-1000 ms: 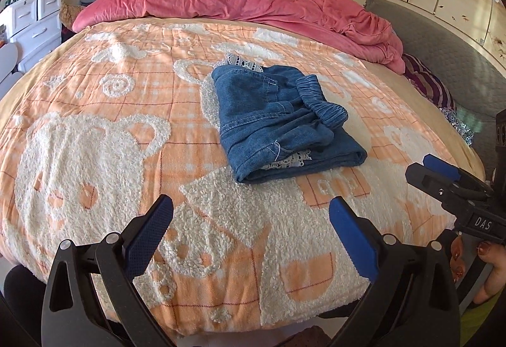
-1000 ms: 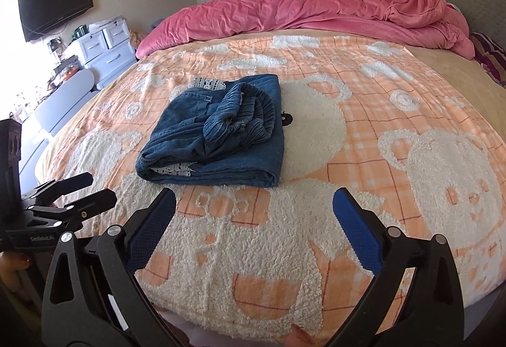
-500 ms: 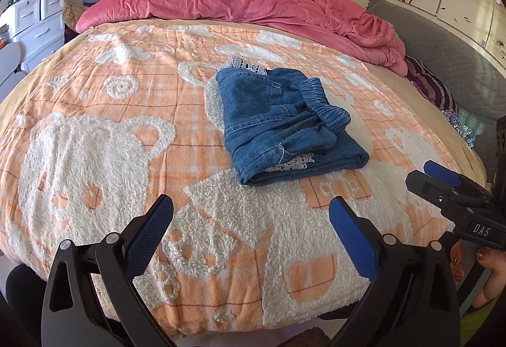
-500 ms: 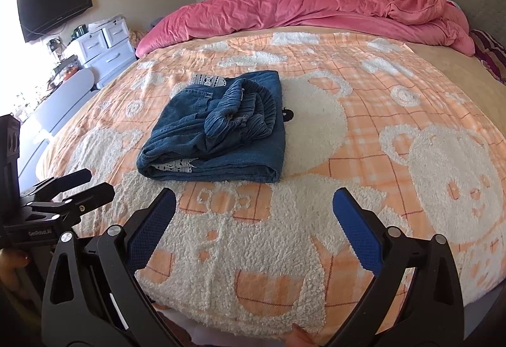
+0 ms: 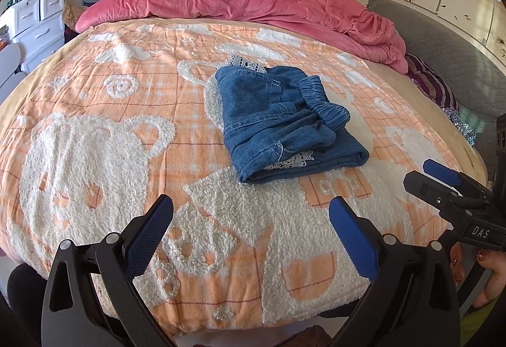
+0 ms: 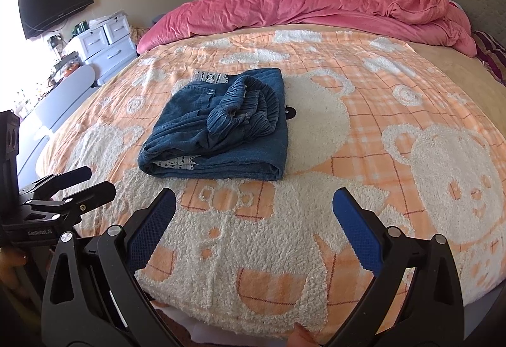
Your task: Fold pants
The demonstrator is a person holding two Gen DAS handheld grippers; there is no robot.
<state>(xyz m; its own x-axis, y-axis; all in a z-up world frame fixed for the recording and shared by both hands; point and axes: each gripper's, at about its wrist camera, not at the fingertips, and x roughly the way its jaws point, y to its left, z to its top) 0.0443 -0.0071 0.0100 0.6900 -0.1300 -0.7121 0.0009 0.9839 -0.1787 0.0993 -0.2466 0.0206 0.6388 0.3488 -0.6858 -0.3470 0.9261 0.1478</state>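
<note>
The blue denim pants (image 5: 284,122) lie folded into a compact bundle in the middle of the bed, waistband bunched on top and white lace at the edges; they also show in the right wrist view (image 6: 221,128). My left gripper (image 5: 249,217) is open and empty, held back over the near edge of the bed, short of the pants. My right gripper (image 6: 253,211) is open and empty, also near the bed's front edge. Each gripper shows in the other's view: the right gripper (image 5: 442,179) at the right, the left gripper (image 6: 76,182) at the left.
An orange and white bear-pattern blanket (image 5: 95,138) covers the bed. A pink duvet (image 5: 240,2) is piled along the far side. A grey headboard (image 5: 449,56) is at the right, white drawers (image 6: 107,40) and a wall TV (image 6: 53,11) at the left.
Both grippers have drawn back slightly and tilted, so the pants sit a little lower in view. The pants have not moved. Both grippers stay open.
</note>
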